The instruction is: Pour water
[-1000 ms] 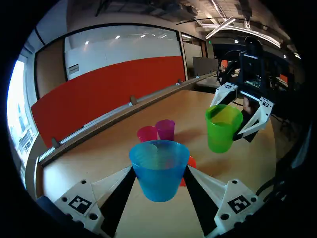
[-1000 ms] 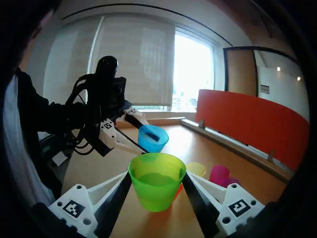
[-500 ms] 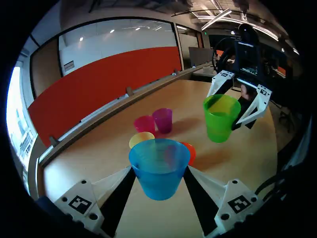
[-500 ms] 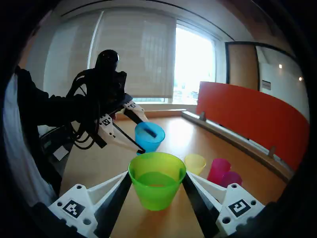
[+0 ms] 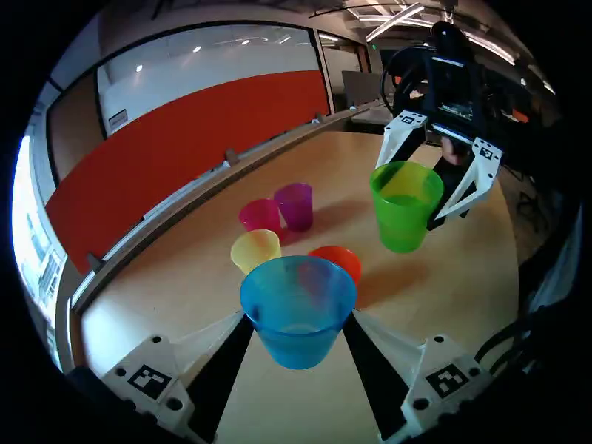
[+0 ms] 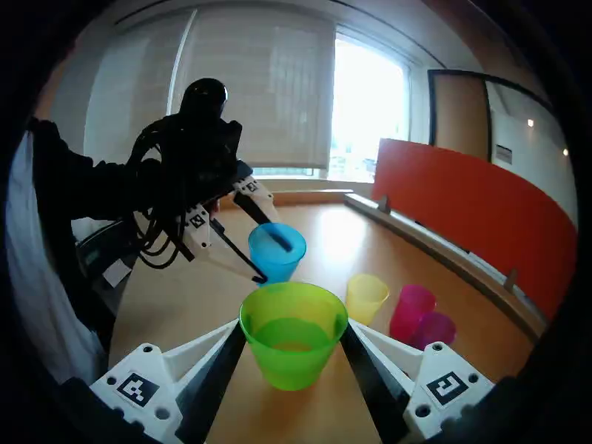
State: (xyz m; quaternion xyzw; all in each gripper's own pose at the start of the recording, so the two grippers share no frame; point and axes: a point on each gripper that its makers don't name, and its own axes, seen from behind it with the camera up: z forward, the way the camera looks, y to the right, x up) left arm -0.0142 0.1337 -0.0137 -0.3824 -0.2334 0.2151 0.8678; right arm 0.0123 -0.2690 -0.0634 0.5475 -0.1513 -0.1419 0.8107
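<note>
My left gripper (image 5: 298, 325) is shut on a translucent blue cup (image 5: 297, 310), held upright above the wooden table (image 5: 444, 259). Across from it, my right gripper (image 5: 429, 189) holds a green cup (image 5: 404, 205) in the air. In the right gripper view, the right gripper (image 6: 293, 346) is shut on that green cup (image 6: 293, 342), upright with water in its lower part. Beyond it the blue cup (image 6: 276, 251) hangs in the left gripper (image 6: 248, 240), held by a dark-sleeved arm (image 6: 81, 192).
Four small cups stand on the table between the grippers: yellow (image 5: 255, 251), orange (image 5: 337, 261), pink (image 5: 260, 217) and purple (image 5: 294, 206). A raised rail (image 5: 192, 196) and a red wall panel (image 5: 185, 140) run along the far table edge. A person (image 6: 33, 244) stands at left.
Both grippers have risen with their cups, so the small cups on the table now sit lower and farther from them. The yellow and orange cups have come into full sight.
</note>
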